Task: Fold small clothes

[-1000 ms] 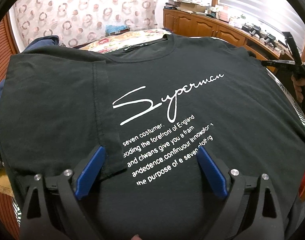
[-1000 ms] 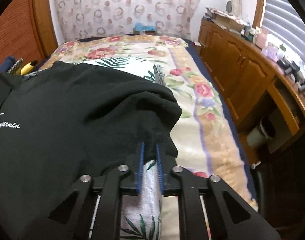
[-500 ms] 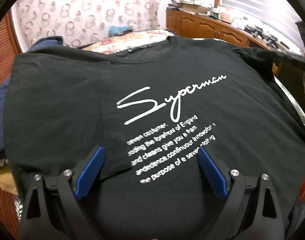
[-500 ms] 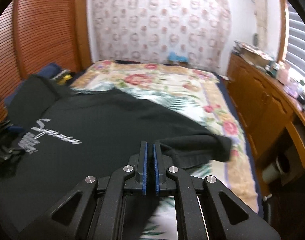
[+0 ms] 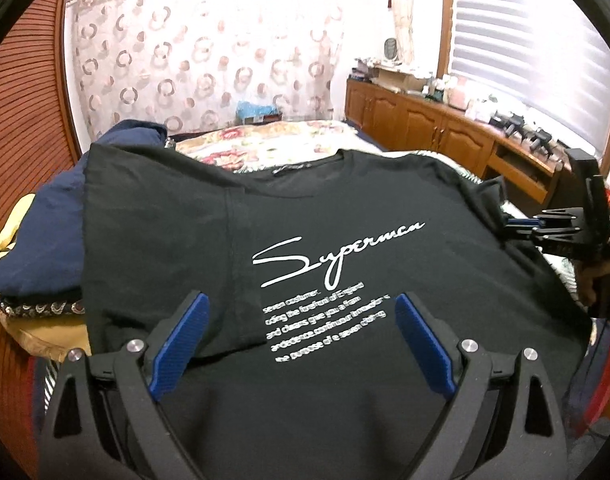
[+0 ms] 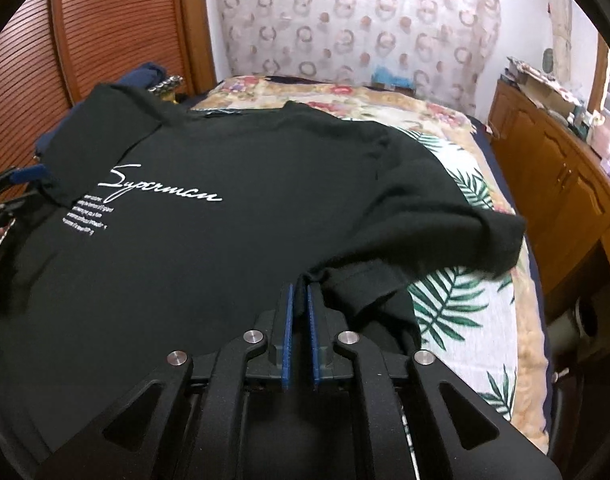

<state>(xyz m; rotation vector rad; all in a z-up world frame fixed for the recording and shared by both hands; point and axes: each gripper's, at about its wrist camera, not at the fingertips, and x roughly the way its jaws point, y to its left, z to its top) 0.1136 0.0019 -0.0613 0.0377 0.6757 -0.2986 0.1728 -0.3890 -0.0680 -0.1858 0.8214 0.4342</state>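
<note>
A black T-shirt (image 5: 345,208) with white "Superman" print lies face up on the bed; it also shows in the right wrist view (image 6: 225,240). Its left side is folded inward over the chest. My left gripper (image 5: 301,320) is open and empty, hovering above the shirt's lower front. My right gripper (image 6: 298,292) is shut on the shirt's right sleeve (image 6: 445,240) and holds it lifted and drawn over the body. The right gripper also shows in the left wrist view (image 5: 517,224) at the shirt's right edge.
A floral and leaf-print bedspread (image 6: 465,312) covers the bed. Navy and yellow clothes (image 5: 45,232) are piled at the left. A wooden cabinet (image 5: 445,128) with clutter runs along the right wall. A wooden slatted door (image 6: 105,32) stands at the left.
My right gripper has lifted the right sleeve off the bedspread and carried it left over the shirt. My left gripper has risen and drawn back a little, staying open.
</note>
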